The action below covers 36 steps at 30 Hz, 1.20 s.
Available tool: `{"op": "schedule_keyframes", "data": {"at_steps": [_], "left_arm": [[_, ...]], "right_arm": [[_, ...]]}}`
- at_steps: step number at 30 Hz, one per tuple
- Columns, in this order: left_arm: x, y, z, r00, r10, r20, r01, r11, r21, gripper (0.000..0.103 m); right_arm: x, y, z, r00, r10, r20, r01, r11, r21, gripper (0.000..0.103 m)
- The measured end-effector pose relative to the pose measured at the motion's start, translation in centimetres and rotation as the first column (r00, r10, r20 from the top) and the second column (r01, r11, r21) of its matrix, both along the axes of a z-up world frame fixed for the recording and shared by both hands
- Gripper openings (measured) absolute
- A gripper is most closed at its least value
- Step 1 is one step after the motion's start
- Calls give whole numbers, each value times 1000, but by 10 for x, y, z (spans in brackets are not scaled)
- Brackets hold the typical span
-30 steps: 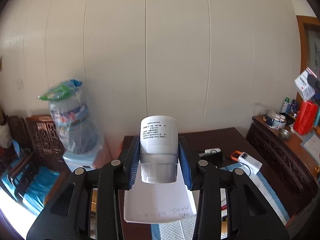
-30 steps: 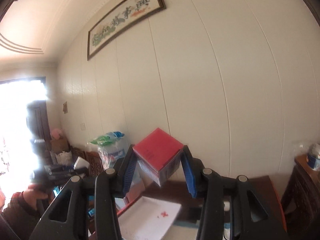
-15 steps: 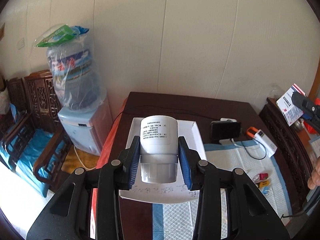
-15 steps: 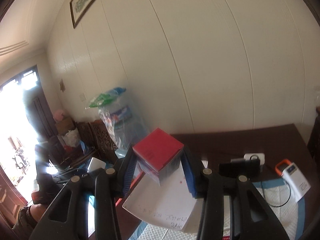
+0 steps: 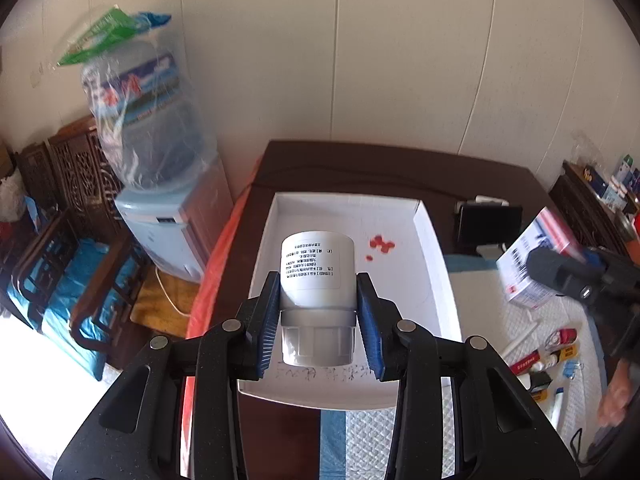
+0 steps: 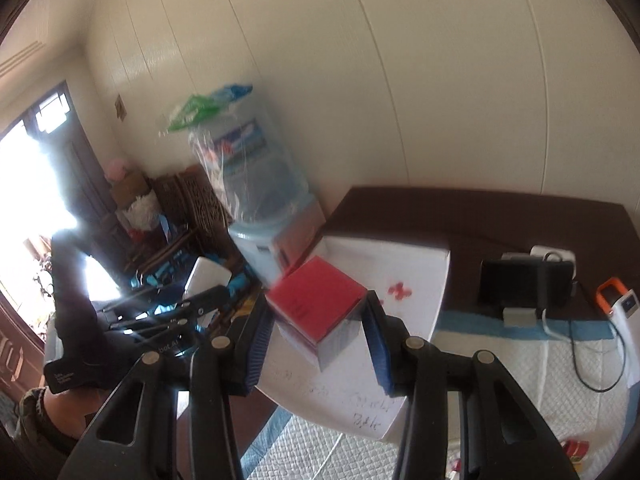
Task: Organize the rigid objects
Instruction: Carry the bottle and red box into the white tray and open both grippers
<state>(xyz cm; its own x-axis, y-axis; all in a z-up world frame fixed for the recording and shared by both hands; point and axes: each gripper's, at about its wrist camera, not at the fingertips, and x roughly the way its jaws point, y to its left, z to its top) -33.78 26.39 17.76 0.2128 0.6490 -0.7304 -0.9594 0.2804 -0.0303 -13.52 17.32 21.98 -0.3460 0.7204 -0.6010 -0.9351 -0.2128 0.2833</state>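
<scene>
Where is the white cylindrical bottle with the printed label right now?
In the left wrist view, the white cylindrical bottle sits centre frame, clamped between the left gripper's jaws, above the shallow white cardboard tray on the dark table.

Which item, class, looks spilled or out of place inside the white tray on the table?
Small red pieces lie loose on the floor of the white tray, near its far right corner. Nothing else sits in the tray, so they look like a spill.
</scene>
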Motion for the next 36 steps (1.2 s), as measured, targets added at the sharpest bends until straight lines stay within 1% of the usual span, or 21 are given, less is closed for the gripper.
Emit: {"op": "schedule_keyframes", "data": {"at_steps": [4, 8, 13, 16, 19, 21, 22, 23, 24, 25, 26, 27, 28, 29, 32, 36], "left_arm": [[6, 16, -37, 1000, -5, -18, 3, 996, -94, 36], [12, 28, -67, 1000, -15, -24, 10, 983, -182, 36], [21, 45, -94, 999, -19, -41, 8, 970, -245, 36], [25, 57, -107, 998, -19, -60, 2, 963, -268, 36], [26, 67, -116, 998, -10, -61, -7, 961, -277, 39], [25, 72, -117, 999, 1, -51, -15, 962, -274, 60], [25, 73, -116, 999, 8, -45, -20, 965, -263, 85], [25, 73, -116, 999, 16, -43, -26, 969, -244, 98], [24, 73, -116, 999, 22, -45, -32, 973, -227, 103], [23, 71, -115, 999, 34, -43, -42, 977, -208, 103], [20, 72, -113, 998, 46, -32, -52, 980, -195, 103], [18, 71, -111, 998, 59, -20, -62, 981, -183, 103], [15, 71, -109, 997, 74, -14, -75, 982, -175, 103], [10, 70, -106, 996, 93, -9, -93, 982, -167, 103], [-1, 64, -97, 992, 129, 13, -126, 981, -149, 103], [-12, 53, -83, 987, 154, 35, -149, 981, -126, 103]], "right_arm": [[-4, 15, -44, 999, 12, 37, -8, 994, -107, 44], [-3, 29, -77, 999, 15, 51, -5, 980, -201, 44], [-1, 41, -98, 997, 27, 72, -8, 968, -251, 44], [1, 51, -104, 997, 17, 76, 4, 963, -269, 44], [4, 58, -111, 997, -2, 75, 24, 959, -282, 44], [4, 60, -115, 997, -3, 81, 26, 958, -284, 45], [4, 60, -116, 996, -1, 87, 26, 959, -284, 45], [3, 60, -118, 996, -2, 90, 27, 959, -281, 45], [3, 60, -119, 996, -5, 90, 30, 960, -278, 49], [3, 58, -118, 996, -8, 84, 31, 961, -274, 56], [3, 59, -118, 996, -15, 86, 38, 962, -271, 72], [5, 57, -118, 995, -27, 96, 51, 964, -260, 86], [5, 58, -118, 996, -27, 90, 49, 967, -251, 91], [6, 56, -117, 996, -26, 84, 46, 969, -244, 103], [8, 50, -113, 994, -40, 103, 61, 975, -214, 103], [9, 39, -102, 993, -47, 106, 65, 982, -177, 103]]}}
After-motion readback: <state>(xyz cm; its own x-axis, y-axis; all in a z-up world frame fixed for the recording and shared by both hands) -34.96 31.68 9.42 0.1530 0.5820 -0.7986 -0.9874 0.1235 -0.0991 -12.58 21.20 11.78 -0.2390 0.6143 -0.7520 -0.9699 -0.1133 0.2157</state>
